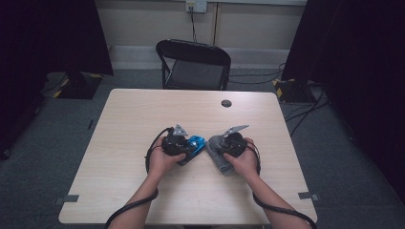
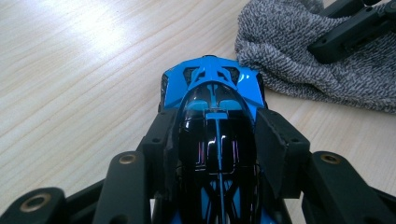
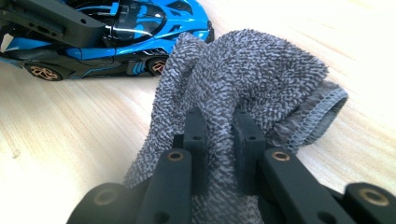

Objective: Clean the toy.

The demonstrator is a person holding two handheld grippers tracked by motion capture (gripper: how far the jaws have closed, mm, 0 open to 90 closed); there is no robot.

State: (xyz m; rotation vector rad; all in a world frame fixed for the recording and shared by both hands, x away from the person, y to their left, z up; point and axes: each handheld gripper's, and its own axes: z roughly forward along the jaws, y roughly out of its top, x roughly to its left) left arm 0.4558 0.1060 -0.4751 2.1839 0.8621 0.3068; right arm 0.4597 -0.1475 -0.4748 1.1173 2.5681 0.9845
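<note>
On the table (image 1: pixel 143 191), the toy car (image 1: pixel 193 145) stands near the middle, and the cloth (image 1: pixel 217 151) lies just to its right, very near it. The left gripper (image 1: pixel 184 147) is at the car from the left side, the right gripper (image 1: pixel 220 149) on the cloth. Behind the table stands a chair (image 1: pixel 193 64)

A black folding chair (image 1: pixel 193 64) stands just past the far edge of the pale wooden table (image 1: pixel 143 114), a small dark round cap (image 1: pixel 226 103) sits near that edge, and cables (image 1: pixel 305 112) trail over the grey floor (image 1: pixel 43 143) off its far right corner.
</note>
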